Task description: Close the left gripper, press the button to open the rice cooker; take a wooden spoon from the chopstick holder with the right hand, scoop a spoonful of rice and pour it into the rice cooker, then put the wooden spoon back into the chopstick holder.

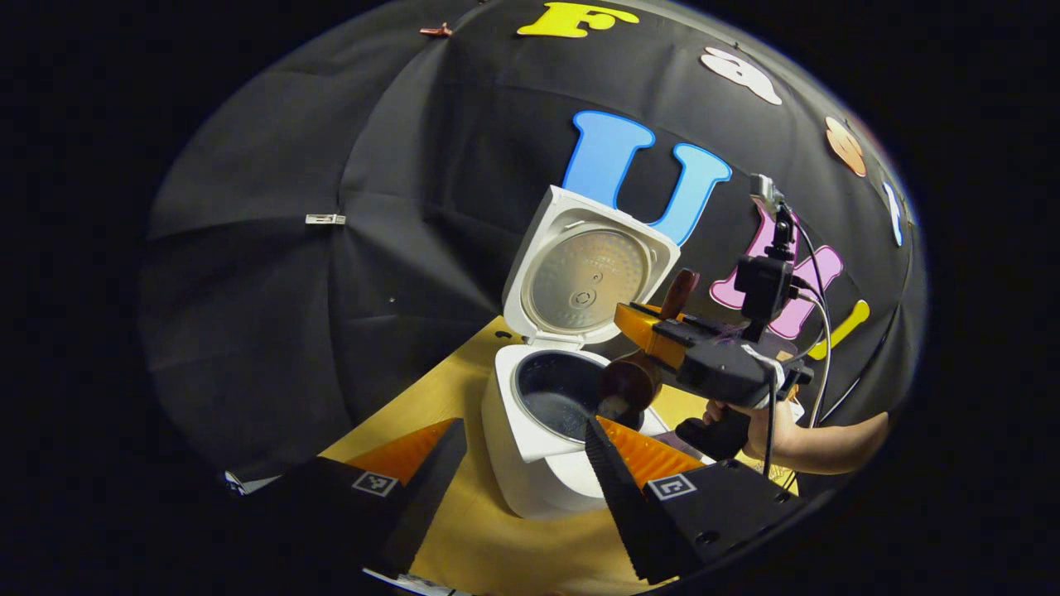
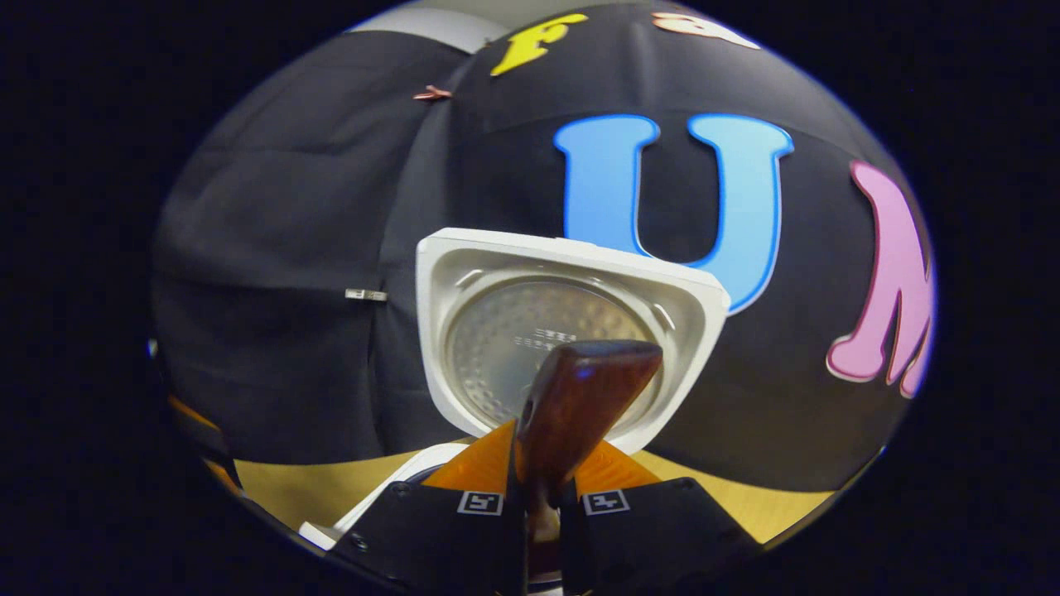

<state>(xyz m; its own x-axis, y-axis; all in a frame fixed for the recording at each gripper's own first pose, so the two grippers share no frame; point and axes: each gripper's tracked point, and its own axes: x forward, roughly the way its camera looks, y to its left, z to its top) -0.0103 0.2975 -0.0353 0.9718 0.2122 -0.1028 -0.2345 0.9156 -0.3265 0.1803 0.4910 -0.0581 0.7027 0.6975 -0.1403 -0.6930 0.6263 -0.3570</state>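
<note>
Right tongs (image 1: 654,331) clamp the wooden spoon (image 1: 633,377), bowl tilted over the rice cooker (image 1: 538,447) pot.
Handle slants up-right; left tongs (image 1: 530,463) gape empty, nearer.

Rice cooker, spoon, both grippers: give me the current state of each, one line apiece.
Rice cooker lid: open, standing upright behind the pot.
Inner pot: uncovered; contents too dark to tell.
Wooden spoon: gripped by its handle, bowl tipped down over the inner pot's rim.
Right gripper: shut on the wooden spoon's handle.
Left gripper: open, holding nothing, in front of the rice cooker.
</note>
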